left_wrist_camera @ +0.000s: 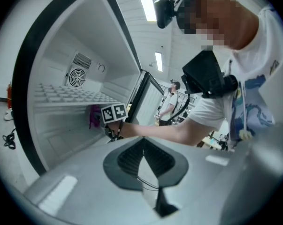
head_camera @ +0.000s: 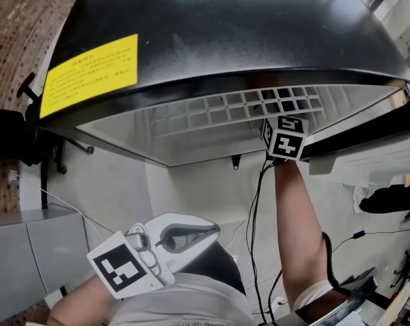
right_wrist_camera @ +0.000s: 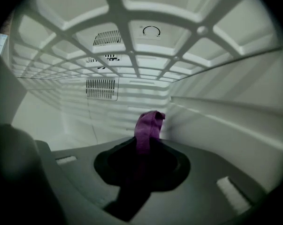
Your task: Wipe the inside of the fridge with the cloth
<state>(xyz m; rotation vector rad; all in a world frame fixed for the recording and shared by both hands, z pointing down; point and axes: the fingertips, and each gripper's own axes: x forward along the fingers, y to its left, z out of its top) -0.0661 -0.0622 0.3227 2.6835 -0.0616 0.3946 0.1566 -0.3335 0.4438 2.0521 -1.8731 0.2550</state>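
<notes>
The black fridge (head_camera: pixel 225 39) stands open, its white grid shelf (head_camera: pixel 245 104) showing under the top. My right arm reaches inside below that shelf; only the right gripper's marker cube (head_camera: pixel 285 136) shows in the head view. In the right gripper view the right gripper (right_wrist_camera: pixel 143 146) is shut on a purple cloth (right_wrist_camera: pixel 148 128), whose end sticks up near the right inner wall (right_wrist_camera: pixel 225 121). The left gripper view also catches the cloth (left_wrist_camera: pixel 94 116) beyond the cube. My left gripper (head_camera: pixel 208 229) hangs outside, low by my body, shut with nothing in it (left_wrist_camera: pixel 142 142).
The grid shelf (right_wrist_camera: pixel 127 41) lies close overhead, with vents (right_wrist_camera: pixel 102 88) on the back wall. The open fridge door (head_camera: pixel 368 155) stands right of my arm. Cables (head_camera: pixel 259 236) trail over the floor. A grey cabinet (head_camera: pixel 28 250) stands at left. Another person (left_wrist_camera: pixel 169 102) stands far behind.
</notes>
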